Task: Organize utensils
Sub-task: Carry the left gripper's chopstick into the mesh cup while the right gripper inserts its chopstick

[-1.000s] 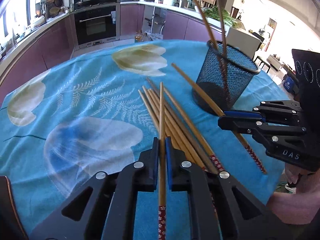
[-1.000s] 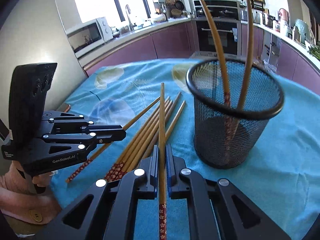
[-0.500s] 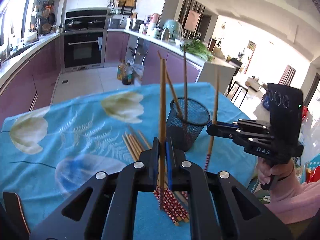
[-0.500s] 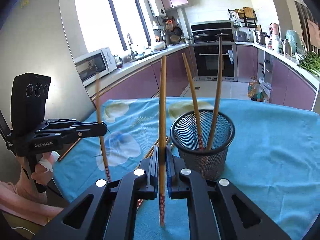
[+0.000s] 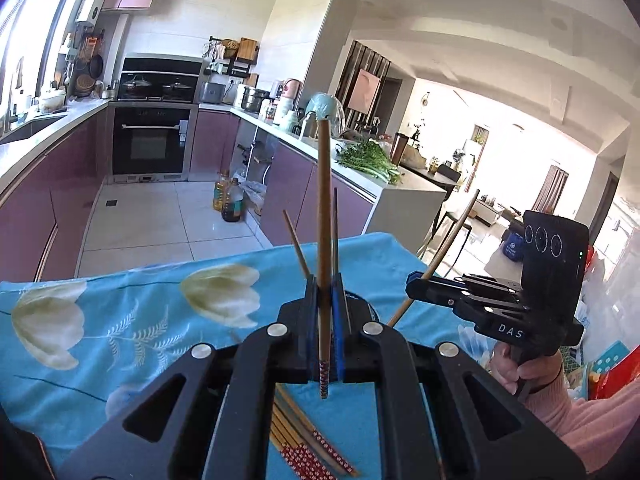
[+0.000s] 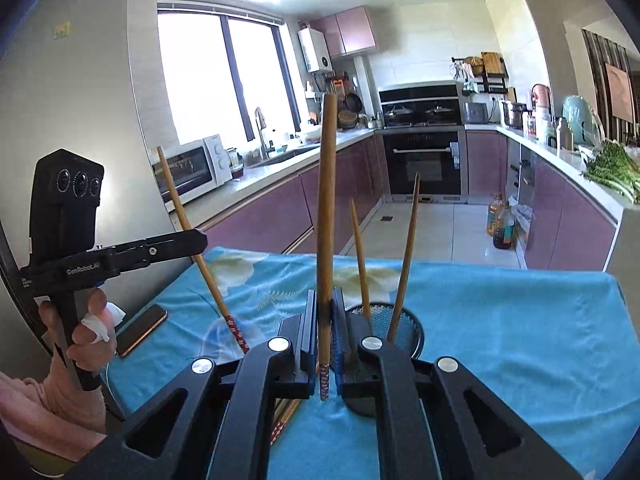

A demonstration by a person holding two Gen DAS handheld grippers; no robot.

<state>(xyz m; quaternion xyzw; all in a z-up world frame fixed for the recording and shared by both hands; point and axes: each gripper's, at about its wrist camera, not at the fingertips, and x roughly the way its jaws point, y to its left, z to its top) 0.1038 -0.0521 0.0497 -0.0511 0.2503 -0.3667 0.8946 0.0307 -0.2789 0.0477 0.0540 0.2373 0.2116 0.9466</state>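
Note:
My left gripper (image 5: 325, 292) is shut on a wooden chopstick (image 5: 323, 208) with a red patterned end, held upright above the table. My right gripper (image 6: 325, 312) is shut on another chopstick (image 6: 326, 208), also upright. Each gripper shows in the other's view, the right gripper (image 5: 416, 280) and the left gripper (image 6: 196, 240), both with a slanted chopstick. A black mesh holder (image 6: 404, 330) stands just behind my right gripper with two chopsticks (image 6: 404, 256) in it. Several loose chopsticks (image 5: 308, 448) lie on the blue flowered tablecloth (image 5: 132, 320) below.
A phone (image 6: 142, 330) lies at the table's left edge. Purple kitchen cabinets (image 6: 276, 212), an oven (image 5: 150, 144) and counters surround the table. Oil bottles (image 5: 228, 200) stand on the tiled floor. Greens (image 5: 368, 158) lie on the counter.
Both grippers have lifted higher with their chopsticks and tilted up toward the room. The table and holder now sit lower in both views.

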